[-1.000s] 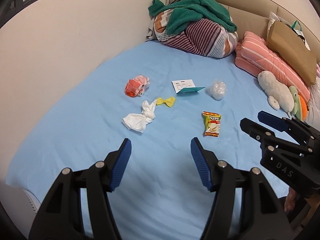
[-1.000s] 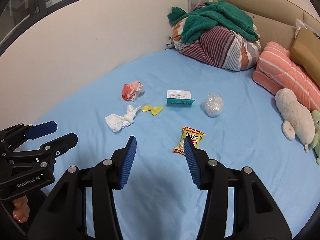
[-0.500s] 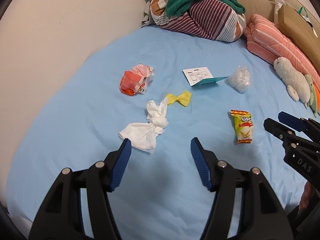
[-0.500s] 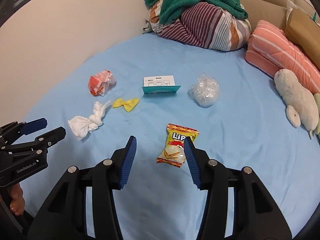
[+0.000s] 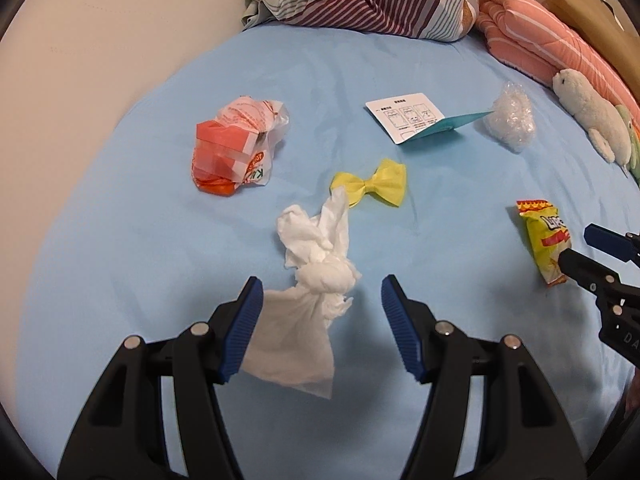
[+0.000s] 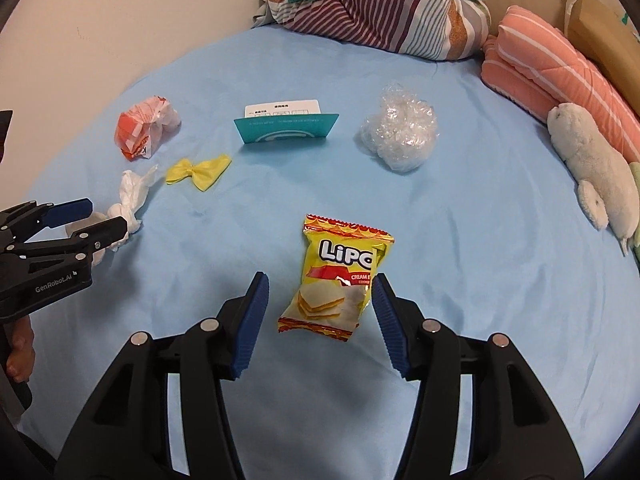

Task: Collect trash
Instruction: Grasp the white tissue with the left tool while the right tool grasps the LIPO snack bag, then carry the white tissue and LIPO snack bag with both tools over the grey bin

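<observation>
On the blue sheet (image 5: 120, 260) lie several bits of trash. A knotted white tissue (image 5: 316, 272) sits between the fingers of my open left gripper (image 5: 320, 284), untouched by the pads. A yellow snack packet (image 6: 340, 276) lies between the fingers of my right gripper (image 6: 321, 280), whose jaws are opening, pads clear of it. Farther off are an orange-white wrapper (image 5: 232, 148), a yellow bow-shaped wrapper (image 5: 376, 184), a teal folded card (image 6: 286, 130) and a ball of clear plastic (image 6: 400, 132). Each gripper shows in the other's view at the edge.
A heap of striped bedding (image 6: 380, 8) with a green towel fills the head of the bed. A pink striped pillow (image 6: 560, 64), a pale plush toy (image 6: 592, 160) and a brown paper bag (image 5: 592, 28) line the right side. A cream wall (image 5: 100, 40) borders the left.
Both grippers have come down and forward toward the bed. The tissue now lies between the left fingers and the snack packet between the right ones, whose jaws stand slightly wider.
</observation>
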Demonstrator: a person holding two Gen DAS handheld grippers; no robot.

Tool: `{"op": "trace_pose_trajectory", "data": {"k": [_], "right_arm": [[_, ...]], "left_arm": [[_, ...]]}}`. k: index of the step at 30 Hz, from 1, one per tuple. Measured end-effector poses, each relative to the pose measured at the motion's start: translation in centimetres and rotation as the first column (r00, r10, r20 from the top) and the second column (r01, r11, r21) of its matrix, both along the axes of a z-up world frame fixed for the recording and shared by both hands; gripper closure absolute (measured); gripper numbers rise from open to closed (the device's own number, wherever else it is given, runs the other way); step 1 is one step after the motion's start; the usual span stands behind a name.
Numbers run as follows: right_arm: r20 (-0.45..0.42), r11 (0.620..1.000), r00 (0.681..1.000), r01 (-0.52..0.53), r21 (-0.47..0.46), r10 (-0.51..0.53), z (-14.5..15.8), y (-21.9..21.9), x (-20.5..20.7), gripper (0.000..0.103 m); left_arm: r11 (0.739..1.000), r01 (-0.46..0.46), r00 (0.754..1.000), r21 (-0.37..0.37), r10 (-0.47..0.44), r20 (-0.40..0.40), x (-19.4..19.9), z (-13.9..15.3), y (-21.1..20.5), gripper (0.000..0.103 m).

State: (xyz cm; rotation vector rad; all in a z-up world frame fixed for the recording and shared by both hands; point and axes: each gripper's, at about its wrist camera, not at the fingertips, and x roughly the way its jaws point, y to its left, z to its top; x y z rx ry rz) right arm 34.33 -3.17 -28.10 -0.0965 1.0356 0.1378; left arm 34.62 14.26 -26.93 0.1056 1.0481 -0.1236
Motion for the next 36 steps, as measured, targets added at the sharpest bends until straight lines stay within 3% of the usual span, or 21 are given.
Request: {"op": "trace_pose_trajectory", "data": {"k": [10, 14, 15, 25, 36], "right_arm": [[-0.036, 0.999, 0.998, 0.049, 0.006, -0.049, -2.6, -0.2, 1.5, 0.051], [-0.048, 0.998, 0.997, 0.055, 0.015, -0.054, -3.1, -0.3, 1.9, 0.055], [-0.046, 0.999, 0.998, 0.051, 0.018, -0.050, -3.0, -0.3, 1.9, 0.059], [-0.017, 0.999, 0.999, -0.027, 0.027, 0.027, -2.1, 1.9, 1.2, 0.061], [0.013, 0.997, 0.998, -0.060, 0.056, 0.060, -0.7, 2.0, 0.4, 0.061]], "left_arm": [[0.999, 0.052, 0.998, 0.005, -0.052, -0.018, 1.2, -2.3, -0.3, 0.050], [0.998, 0.070, 0.997, -0.002, -0.070, -0.010, 1.4, -2.1, -0.8, 0.070], [0.997, 0.076, 0.997, 0.001, -0.076, -0.007, 1.4, -2.1, -1.0, 0.071], [0.992, 0.127, 0.992, -0.026, -0.127, 0.005, 0.6, -1.4, -3.6, 0.072], [0.994, 0.101, 0.995, -0.031, -0.101, 0.013, -0.8, 0.5, -4.1, 0.072]]}}
